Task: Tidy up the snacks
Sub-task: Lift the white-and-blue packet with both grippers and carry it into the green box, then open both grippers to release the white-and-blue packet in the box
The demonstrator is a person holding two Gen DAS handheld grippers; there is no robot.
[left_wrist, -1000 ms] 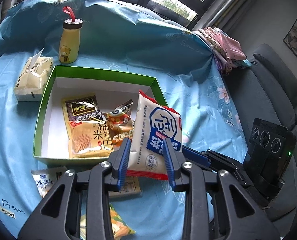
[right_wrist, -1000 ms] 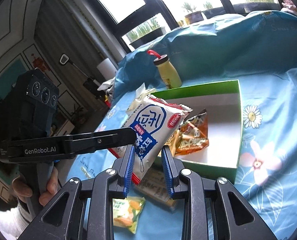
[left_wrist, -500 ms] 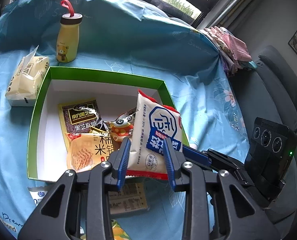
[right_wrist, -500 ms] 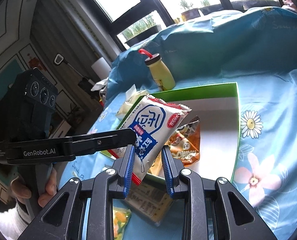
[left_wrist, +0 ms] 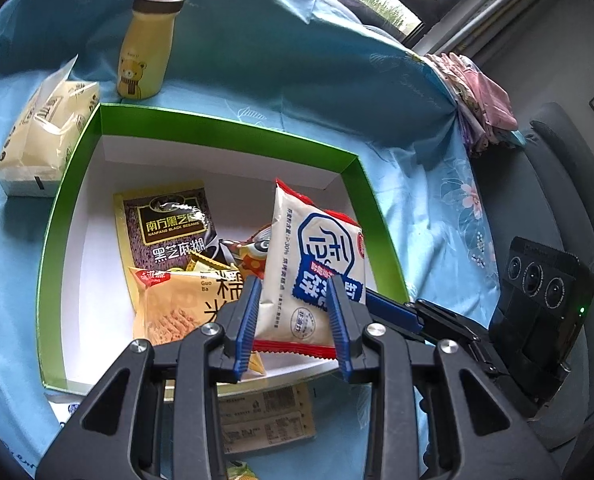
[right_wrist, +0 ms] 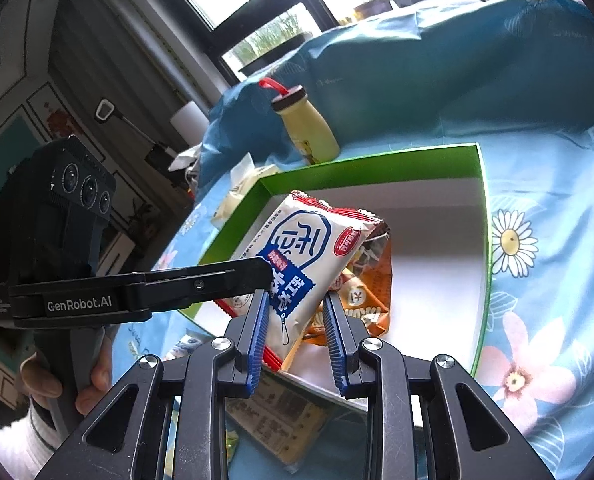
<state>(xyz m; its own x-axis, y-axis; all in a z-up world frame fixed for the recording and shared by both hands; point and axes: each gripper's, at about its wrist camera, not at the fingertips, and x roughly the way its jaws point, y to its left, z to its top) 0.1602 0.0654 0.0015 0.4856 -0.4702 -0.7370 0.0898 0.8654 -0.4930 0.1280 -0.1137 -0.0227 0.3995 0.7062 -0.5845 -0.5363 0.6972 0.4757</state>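
Both of your grippers meet at one white snack packet (left_wrist: pixel 315 268), held upright above the near part of the green box (left_wrist: pixel 233 130). Your left gripper (left_wrist: pixel 295 316) has its blue fingers (left_wrist: pixel 247 316) clamped on the packet's lower edge. From your right wrist view, the right gripper (right_wrist: pixel 295 334) has its fingers (right_wrist: pixel 257 330) apart either side of the packet's (right_wrist: pixel 305 252) corner; you cannot tell whether they touch it. Only the left view shows the black sesame packet (left_wrist: pixel 169 220) and the yellow rice-cracker packet (left_wrist: pixel 177 300) lying in the box. Only the right view shows your hand (right_wrist: pixel 77 384) on the left handle.
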